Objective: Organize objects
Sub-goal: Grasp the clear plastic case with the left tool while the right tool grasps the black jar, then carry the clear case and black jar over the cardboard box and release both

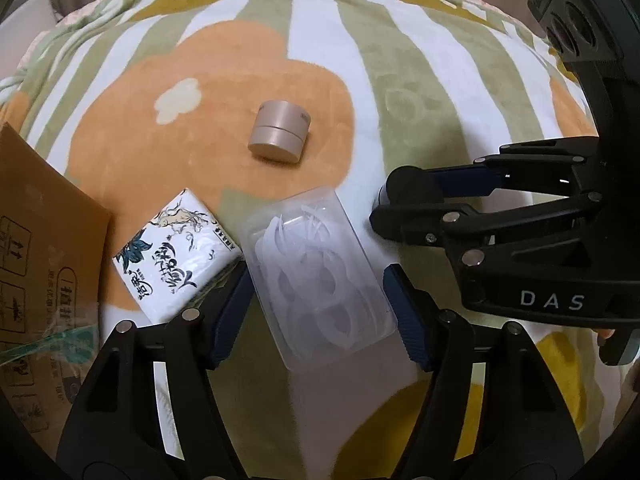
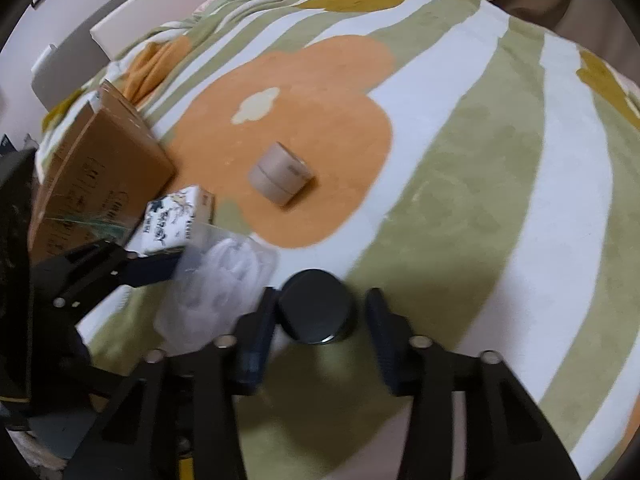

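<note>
A clear plastic box [image 1: 320, 276] of white floss picks lies on the blanket between the fingers of my left gripper [image 1: 318, 316], which is open around it. It also shows in the right wrist view [image 2: 216, 280]. A white tissue pack [image 1: 180, 252] lies just left of it. A beige round tin [image 1: 280, 130] lies further out on the orange flower. My right gripper [image 2: 318, 332] is open around a black round jar [image 2: 316, 306], with a gap on the right side. In the left wrist view the jar [image 1: 390, 190] is mostly hidden by the right gripper's fingers.
A brown cardboard box [image 1: 44, 276] stands at the left, next to the tissue pack; it also shows in the right wrist view [image 2: 100, 168]. A green, white and orange flowered blanket [image 2: 480, 200] covers the bed. White furniture stands beyond the far left edge.
</note>
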The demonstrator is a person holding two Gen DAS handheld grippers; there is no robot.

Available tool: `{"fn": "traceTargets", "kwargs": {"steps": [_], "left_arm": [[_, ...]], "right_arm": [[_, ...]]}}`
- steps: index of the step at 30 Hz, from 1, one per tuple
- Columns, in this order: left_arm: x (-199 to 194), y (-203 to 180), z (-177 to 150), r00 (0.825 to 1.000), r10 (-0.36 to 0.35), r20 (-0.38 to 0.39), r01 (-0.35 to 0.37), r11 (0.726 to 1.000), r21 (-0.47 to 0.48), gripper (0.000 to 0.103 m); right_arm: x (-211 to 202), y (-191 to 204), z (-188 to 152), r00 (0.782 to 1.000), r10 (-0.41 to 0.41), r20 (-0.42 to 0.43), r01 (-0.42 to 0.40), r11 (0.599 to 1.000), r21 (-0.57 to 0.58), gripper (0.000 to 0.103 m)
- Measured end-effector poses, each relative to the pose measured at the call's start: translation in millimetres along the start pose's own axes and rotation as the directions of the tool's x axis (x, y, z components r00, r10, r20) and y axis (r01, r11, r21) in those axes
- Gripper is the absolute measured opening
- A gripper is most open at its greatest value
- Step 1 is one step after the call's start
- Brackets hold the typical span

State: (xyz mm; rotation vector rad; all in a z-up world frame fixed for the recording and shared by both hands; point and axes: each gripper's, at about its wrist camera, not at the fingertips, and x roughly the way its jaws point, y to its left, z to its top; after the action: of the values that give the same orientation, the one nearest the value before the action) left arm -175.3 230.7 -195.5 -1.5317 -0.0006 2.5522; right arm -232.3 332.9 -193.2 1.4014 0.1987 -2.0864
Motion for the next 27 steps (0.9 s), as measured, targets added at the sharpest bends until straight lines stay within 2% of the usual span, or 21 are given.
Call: {"fn": "traceTargets", "kwargs": {"steps": [17, 27], "left_arm": [[-16, 13, -3, 0.996, -0.09, 0.004, 0.09, 0.995, -0.052, 0.06], [-40, 17, -1, 0.985, -0.169, 0.04, 0.172, 0.982, -0.077, 0.059]], "right_arm": [[-20, 11, 3, 0.998, -0.058, 0.019, 0.058, 0.998, -0.012, 0.036], [-45, 22, 6, 0.995, -0.089, 0.04, 0.089, 0.996, -0.005, 0.036]]}}
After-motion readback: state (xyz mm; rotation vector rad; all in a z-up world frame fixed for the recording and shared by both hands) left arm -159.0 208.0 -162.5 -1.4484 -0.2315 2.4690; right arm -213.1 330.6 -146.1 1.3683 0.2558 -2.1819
